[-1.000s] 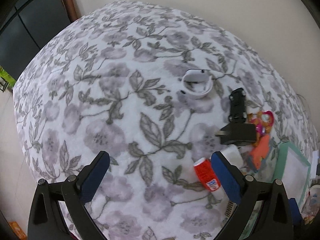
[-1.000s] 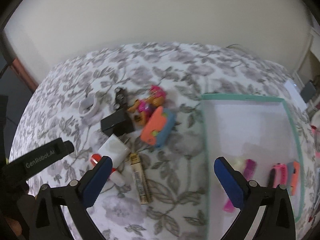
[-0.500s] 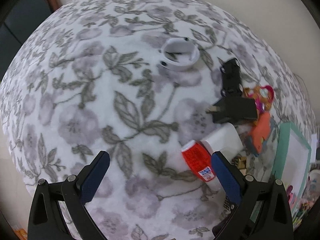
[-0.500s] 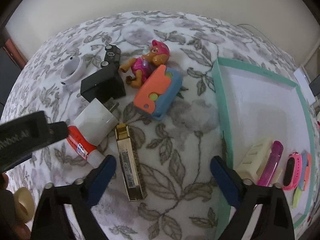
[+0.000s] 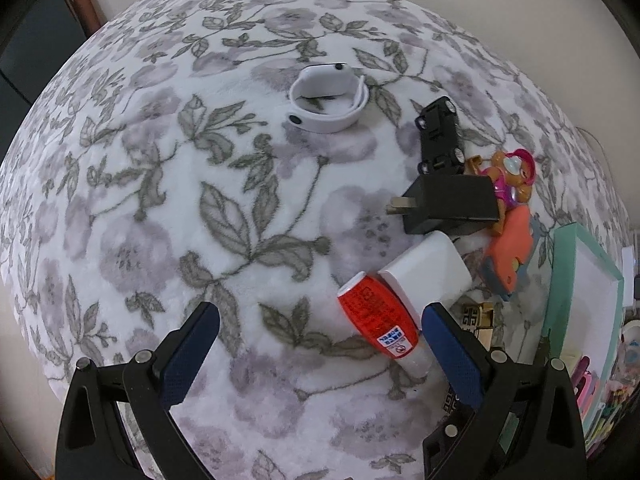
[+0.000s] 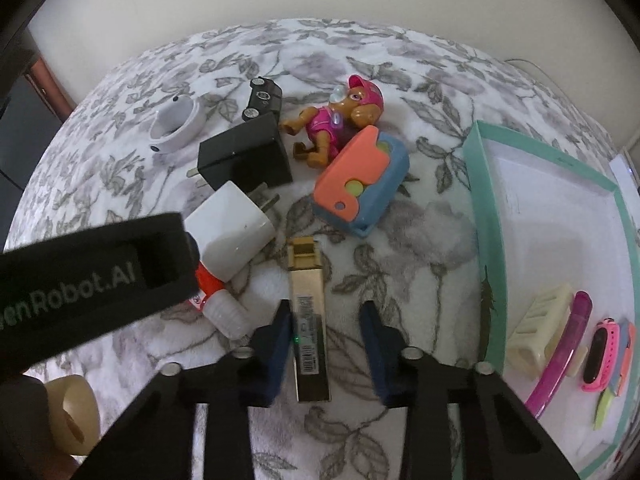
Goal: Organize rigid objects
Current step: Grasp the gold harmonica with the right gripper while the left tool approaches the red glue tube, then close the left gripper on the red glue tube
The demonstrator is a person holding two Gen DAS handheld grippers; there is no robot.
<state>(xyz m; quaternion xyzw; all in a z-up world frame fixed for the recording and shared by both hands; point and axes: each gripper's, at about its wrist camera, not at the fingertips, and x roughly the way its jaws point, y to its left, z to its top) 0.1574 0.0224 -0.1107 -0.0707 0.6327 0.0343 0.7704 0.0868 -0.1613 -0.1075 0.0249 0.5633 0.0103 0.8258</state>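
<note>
Now the right gripper is seen closing around the flat gold metal module on the flowered white blanket; its left pad touches the module, while a gap remains at the right pad. At two o'clock the teal-rimmed white tray is placed. The left gripper is held wide open, with the red glue bottle just inside its right finger, untouched.

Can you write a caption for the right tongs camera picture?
Right tongs closing around a gold metal bar beside the teal tray.
</note>
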